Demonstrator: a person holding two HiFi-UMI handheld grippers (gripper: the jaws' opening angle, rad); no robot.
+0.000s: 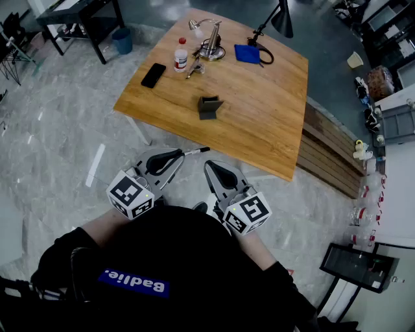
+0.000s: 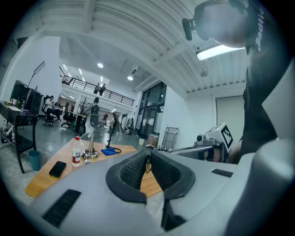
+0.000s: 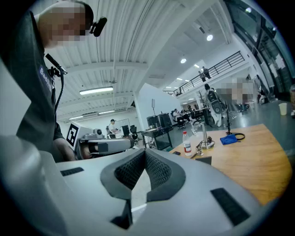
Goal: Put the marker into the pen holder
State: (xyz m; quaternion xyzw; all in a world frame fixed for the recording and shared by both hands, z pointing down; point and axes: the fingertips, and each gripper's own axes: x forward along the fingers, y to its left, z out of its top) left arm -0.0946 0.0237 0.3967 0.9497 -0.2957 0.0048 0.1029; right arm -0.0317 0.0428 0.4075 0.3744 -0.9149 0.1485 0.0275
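Note:
The dark grey pen holder (image 1: 209,107) stands near the middle of the wooden table (image 1: 266,130). I stand on the floor in front of the table with both grippers held close to my body. My left gripper (image 1: 177,155) is shut on the marker (image 1: 194,151), a pale stick that points right from the jaw tips. In the left gripper view a thin part of the marker (image 2: 147,162) shows between the nearly closed pads of the left gripper (image 2: 148,156). My right gripper (image 1: 211,166) is shut and holds nothing; in its own view the pads of the right gripper (image 3: 144,156) meet.
At the table's far side lie a black phone (image 1: 153,75), a water bottle (image 1: 180,55), a metal lamp base (image 1: 211,47), a blue cloth (image 1: 247,53) and a black desk lamp (image 1: 282,19). Wooden boards (image 1: 327,152) lie beside the table at right.

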